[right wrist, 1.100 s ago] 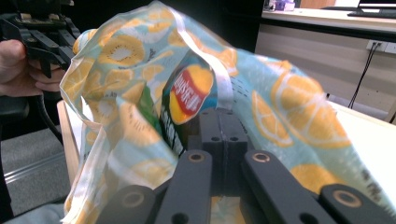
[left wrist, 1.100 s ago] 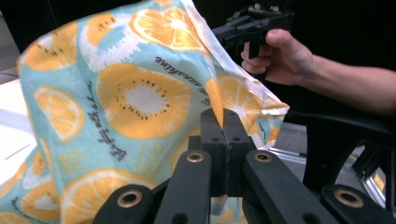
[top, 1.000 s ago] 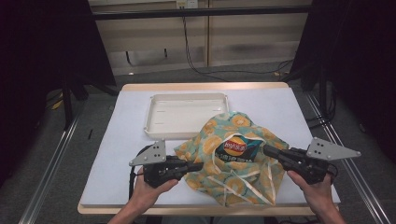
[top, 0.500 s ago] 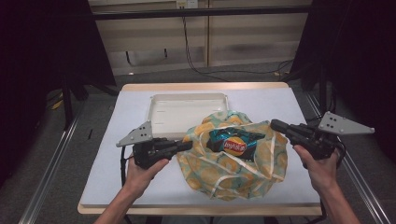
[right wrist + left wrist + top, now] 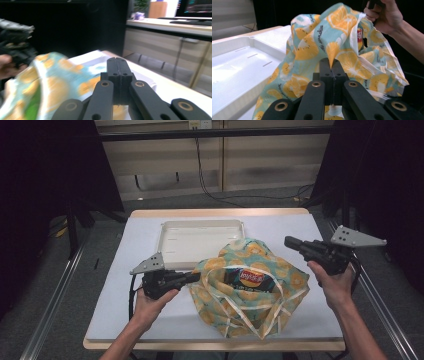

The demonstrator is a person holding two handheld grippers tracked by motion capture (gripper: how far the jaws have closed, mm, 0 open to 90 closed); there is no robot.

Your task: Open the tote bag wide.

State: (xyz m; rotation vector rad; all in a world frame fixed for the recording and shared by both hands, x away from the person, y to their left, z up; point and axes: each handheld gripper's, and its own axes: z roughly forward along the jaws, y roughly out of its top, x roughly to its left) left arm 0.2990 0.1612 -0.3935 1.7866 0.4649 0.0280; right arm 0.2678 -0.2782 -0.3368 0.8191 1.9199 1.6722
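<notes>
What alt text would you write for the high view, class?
Two hand-held tools spread open a citrus-print cloth bag with a snack packet inside; the left tool pinches its rim, the right tool hangs near its far edge. Behind lies a white tray.

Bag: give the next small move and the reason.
Probably spread the two grippers a little farther apart. The left gripper is shut on the bag rim; the right gripper is shut at the opposite side. The chip packet shows inside, but the mouth still sags.

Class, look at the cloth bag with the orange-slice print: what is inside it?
A snack packet with a red logo shows through the open mouth of the bag. The fabric covers the packet's lower part and anything beneath it.
</notes>
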